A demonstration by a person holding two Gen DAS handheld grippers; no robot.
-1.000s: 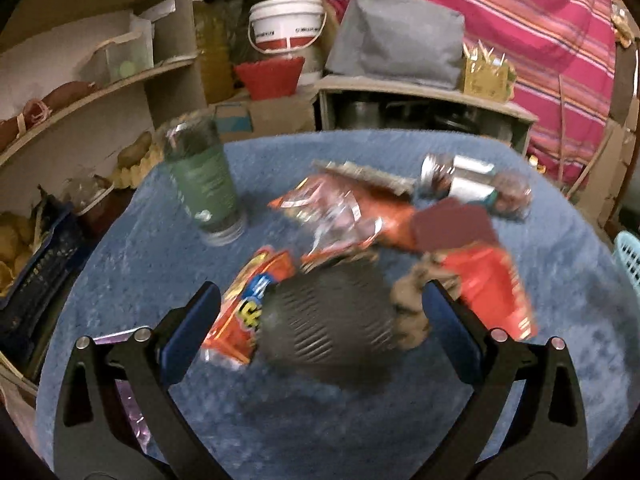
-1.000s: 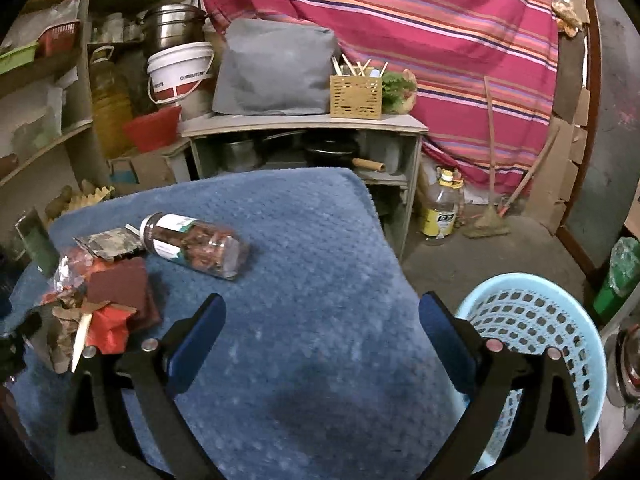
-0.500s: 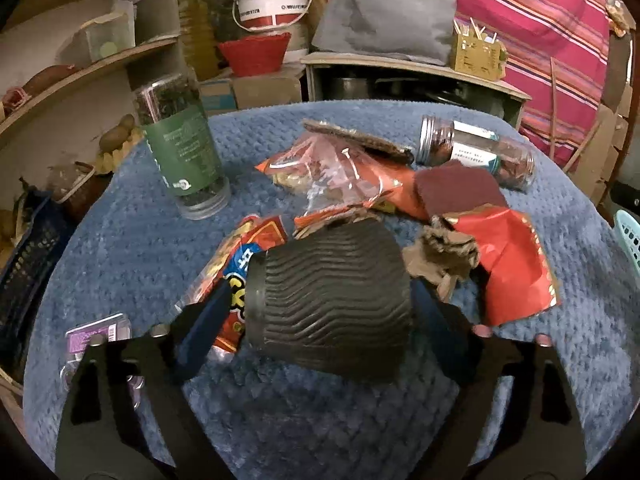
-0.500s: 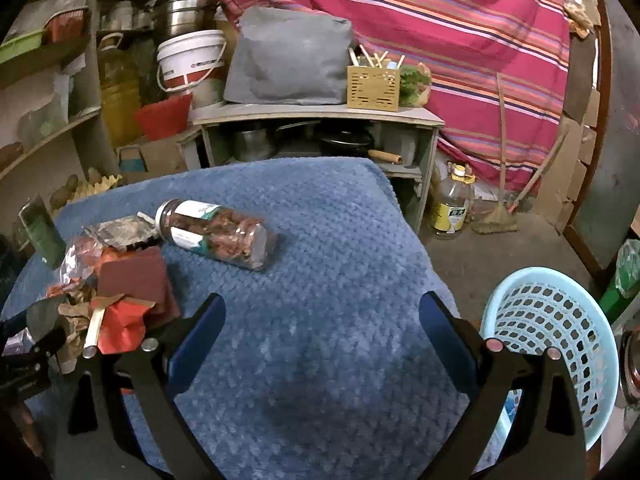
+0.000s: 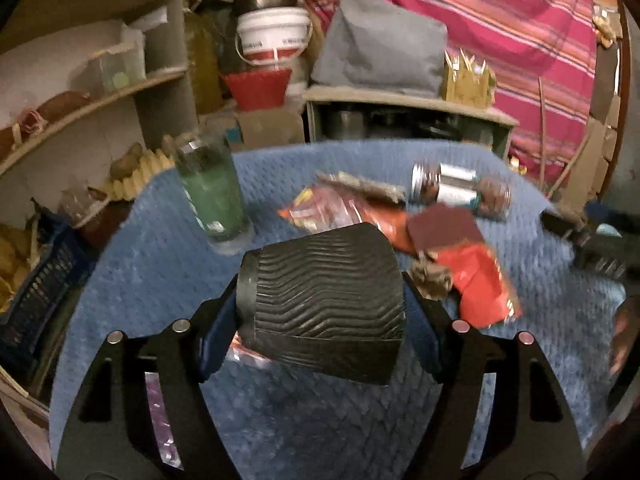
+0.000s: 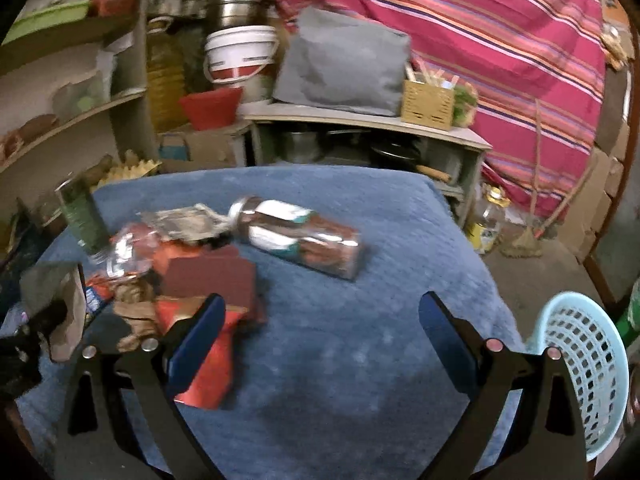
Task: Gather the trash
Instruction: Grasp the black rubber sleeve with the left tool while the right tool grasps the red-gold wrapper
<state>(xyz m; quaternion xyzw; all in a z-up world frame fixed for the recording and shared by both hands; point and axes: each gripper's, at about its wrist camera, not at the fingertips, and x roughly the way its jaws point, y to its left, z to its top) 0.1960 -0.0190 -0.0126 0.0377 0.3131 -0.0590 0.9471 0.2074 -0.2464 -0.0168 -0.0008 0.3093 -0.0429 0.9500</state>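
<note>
My left claw (image 5: 320, 300) has just clamped and lifted the ribbed black cup (image 5: 322, 300), seemingly clear of the table, basket (image 6: 580, 364) next; right claw (image 6: 320, 340) gapes empty.

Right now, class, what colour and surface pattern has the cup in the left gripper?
Black cup with wavy ridges, clearest in the left wrist view.

The cup (image 5: 320, 300) between the fingers (image 5: 218, 340) is matt black with wavy ribs, like paper. The fingers carry smooth blue pads. The table cloth (image 6: 360, 320) is blue, soft and bumpy. The wrappers (image 5: 476, 284) are glossy red foil. The lying jar (image 6: 300, 236) is clear and shiny. The basket (image 6: 584, 364) is pale blue plastic with holes.
</note>
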